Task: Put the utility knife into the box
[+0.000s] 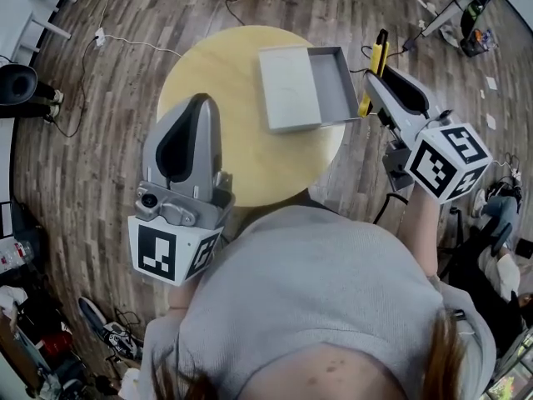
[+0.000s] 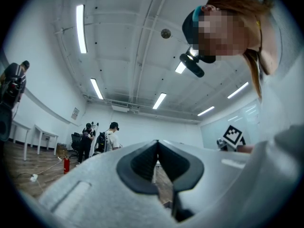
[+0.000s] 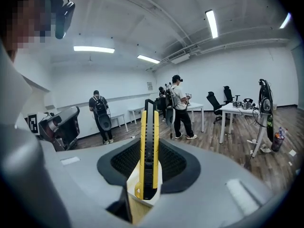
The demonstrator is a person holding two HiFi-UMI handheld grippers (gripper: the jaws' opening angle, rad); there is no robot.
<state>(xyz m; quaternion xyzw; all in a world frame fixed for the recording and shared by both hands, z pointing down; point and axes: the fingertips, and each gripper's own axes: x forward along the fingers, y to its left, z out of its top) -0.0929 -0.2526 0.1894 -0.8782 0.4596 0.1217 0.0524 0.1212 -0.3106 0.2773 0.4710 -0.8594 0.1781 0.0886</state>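
Note:
A grey box (image 1: 291, 88) lies on the round yellow table (image 1: 208, 65), with its inner tray (image 1: 336, 83) slid out to the right. My right gripper (image 1: 372, 88) is shut on the yellow utility knife (image 1: 380, 57) and holds it just past the tray's right edge. In the right gripper view the utility knife (image 3: 148, 141) stands upright between the pads, pointing away, with the right gripper (image 3: 149, 156) clamped on its lower part. Over the table's left side, my left gripper (image 1: 200, 100) is raised. In its own view the left gripper (image 2: 157, 144) has its tips together and nothing between them.
Cables (image 1: 117, 40) run over the wooden floor around the table. A black round object (image 1: 17, 82) sits at the far left. Several people (image 3: 180, 106) stand by white desks (image 3: 240, 110) and office chairs across the room.

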